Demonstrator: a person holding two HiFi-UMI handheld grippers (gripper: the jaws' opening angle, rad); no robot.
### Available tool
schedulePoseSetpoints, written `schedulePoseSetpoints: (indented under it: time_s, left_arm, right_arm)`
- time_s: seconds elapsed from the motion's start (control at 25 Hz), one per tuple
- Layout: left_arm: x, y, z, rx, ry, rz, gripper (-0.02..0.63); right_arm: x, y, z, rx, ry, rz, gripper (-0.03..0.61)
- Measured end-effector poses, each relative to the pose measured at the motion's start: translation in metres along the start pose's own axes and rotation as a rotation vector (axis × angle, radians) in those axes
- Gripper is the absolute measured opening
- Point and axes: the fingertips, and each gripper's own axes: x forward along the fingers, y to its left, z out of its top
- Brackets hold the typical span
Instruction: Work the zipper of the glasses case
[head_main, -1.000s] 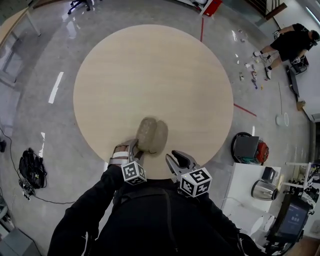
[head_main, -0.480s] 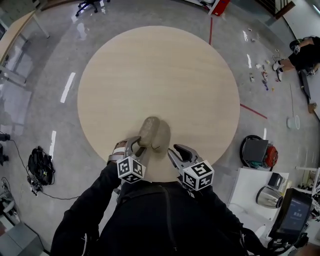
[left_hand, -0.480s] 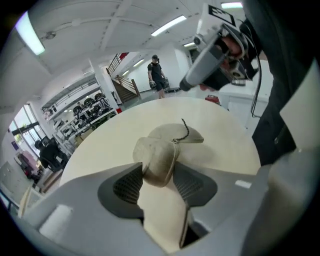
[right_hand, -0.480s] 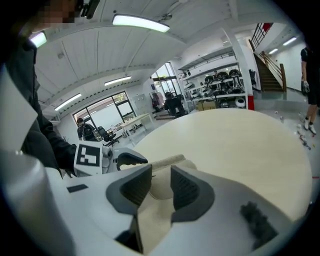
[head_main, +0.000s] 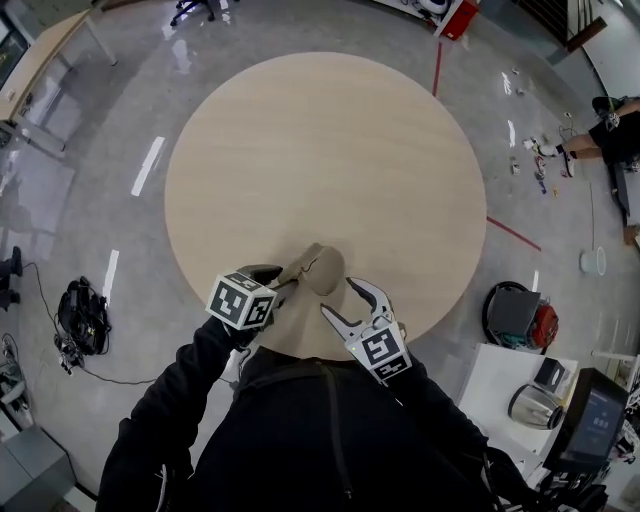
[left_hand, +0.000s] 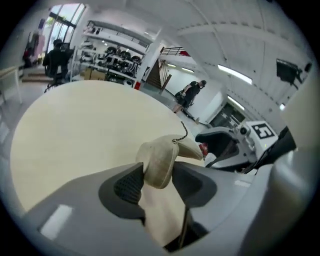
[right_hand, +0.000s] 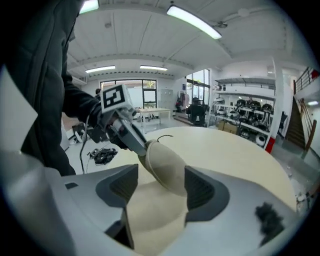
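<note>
A beige glasses case (head_main: 320, 268) hangs over the near part of the round wooden table (head_main: 320, 150). My left gripper (head_main: 284, 284) has just been closing and is shut on the case's left end. In the left gripper view the case (left_hand: 159, 162) is squeezed between both pads, and its dark zipper cord (left_hand: 184, 134) sticks up behind. My right gripper (head_main: 338, 297) has just been opening and stands open to the right of the case. In the right gripper view the case (right_hand: 165, 167) sits between the wide jaws, close to the right pad (right_hand: 200, 189) with a gap at the left one.
The table's near edge (head_main: 300, 352) runs just below both grippers, above the person's black sleeves. On the floor lie a cable bundle (head_main: 78, 325) at the left and a red bag (head_main: 520, 315) and kettle (head_main: 530, 405) at the right. A person (left_hand: 191, 92) stands far off.
The left gripper has rolled and risen, tilting the case up off the table by its end. The right gripper has rolled, and its jaws now stand much wider.
</note>
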Motion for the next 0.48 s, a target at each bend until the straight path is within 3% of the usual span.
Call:
schedulePoseSetpoints:
  time_s: [0.16, 0.48]
  left_arm:
    - [-0.005, -0.007, -0.006, -0.129, 0.031, -0.100, 0.172]
    - [-0.005, -0.012, 0.000, -0.181, 0.016, -0.168, 0.177]
  right_arm:
    - [0.014, -0.004, 0.000, -0.132, 0.035, -0.041, 0.301]
    - [0.024, -0.006, 0.000, -0.184, 0.066, 0.024, 0.295]
